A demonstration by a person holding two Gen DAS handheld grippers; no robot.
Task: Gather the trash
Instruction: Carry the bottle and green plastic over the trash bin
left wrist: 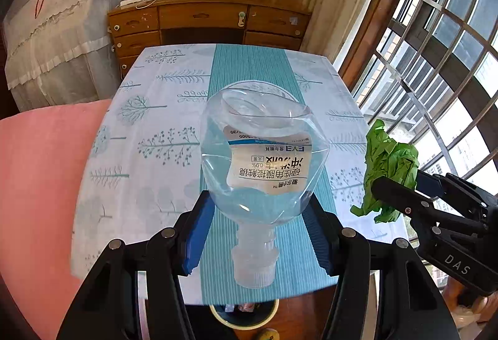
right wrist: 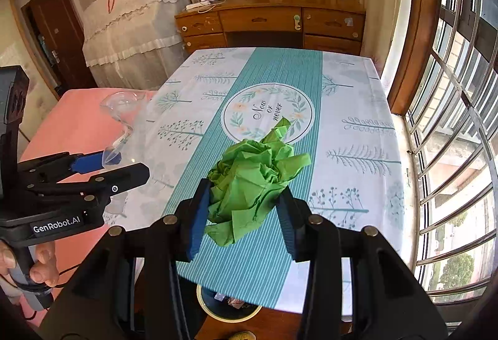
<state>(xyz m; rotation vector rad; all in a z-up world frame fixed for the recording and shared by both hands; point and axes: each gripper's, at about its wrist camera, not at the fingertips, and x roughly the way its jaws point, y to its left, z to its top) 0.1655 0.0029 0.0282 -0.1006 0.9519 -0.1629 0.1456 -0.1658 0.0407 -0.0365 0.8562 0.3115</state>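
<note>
My left gripper (left wrist: 260,206) is shut on a crushed clear plastic bottle (left wrist: 261,153) with a white label, cap end toward the camera, held above the table's near edge. My right gripper (right wrist: 244,209) is shut on a crumpled green paper wad (right wrist: 253,181), also held above the table's near part. In the left wrist view the green wad (left wrist: 389,168) and right gripper (left wrist: 401,193) are at the right. In the right wrist view the bottle (right wrist: 119,122) and left gripper (right wrist: 109,167) are at the left. A round trash bin (left wrist: 244,313) with trash inside stands on the floor below the table edge; it also shows in the right wrist view (right wrist: 228,309).
The table (right wrist: 358,128) has a white and teal tree-print cloth. A pink cushioned seat (left wrist: 37,190) is to the left. A wooden desk (left wrist: 202,19) stands beyond the table. A barred window (right wrist: 457,122) runs along the right. A yellow-green object (left wrist: 269,333) lies on the floor near the bin.
</note>
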